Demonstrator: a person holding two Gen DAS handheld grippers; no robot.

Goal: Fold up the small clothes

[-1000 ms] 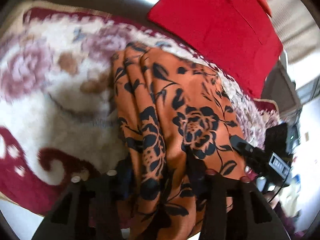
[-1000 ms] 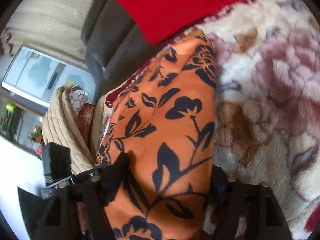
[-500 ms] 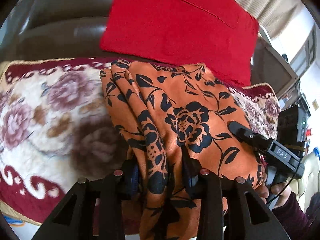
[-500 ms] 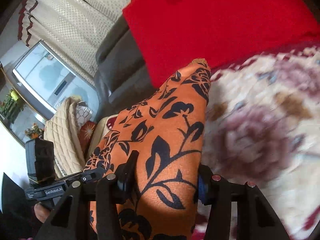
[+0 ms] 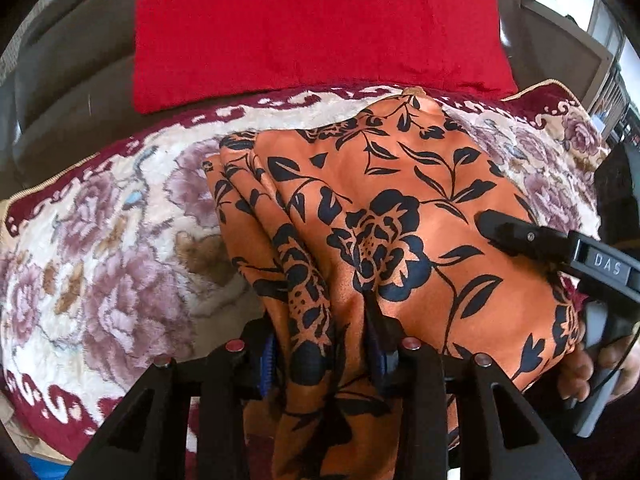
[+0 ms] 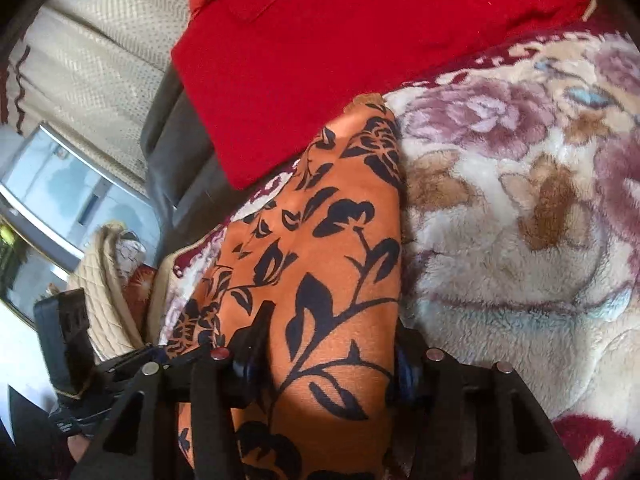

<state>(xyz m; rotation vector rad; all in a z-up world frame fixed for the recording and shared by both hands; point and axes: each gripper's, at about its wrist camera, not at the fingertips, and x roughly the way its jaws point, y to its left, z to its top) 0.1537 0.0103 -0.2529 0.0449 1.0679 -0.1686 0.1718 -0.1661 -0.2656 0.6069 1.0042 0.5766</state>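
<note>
An orange garment with a black flower print (image 5: 400, 208) lies folded in layers on a plush floral blanket (image 5: 100, 240). My left gripper (image 5: 320, 340) has the garment's bunched near-left edge between its pads, and its jaws are opening slightly. The right gripper's finger (image 5: 520, 236) lies on the garment's right side. In the right wrist view, my right gripper (image 6: 326, 340) has the near end of the garment (image 6: 340, 248) stretched between its pads, and its jaws are opening too. The garment's far corner reaches the blanket's (image 6: 520, 240) dark-red border.
A red cushion (image 5: 312, 24) leans on the grey sofa back (image 5: 72, 80) just behind the garment. A hand (image 5: 580, 372) holds the right gripper's handle. A beige quilted cover (image 6: 104, 280) and a window (image 6: 60, 184) are off to the left.
Both grippers carried the garment across the blanket toward the red cushion. The left view rolled, so the garment's far edge now lies close to the blanket's border.
</note>
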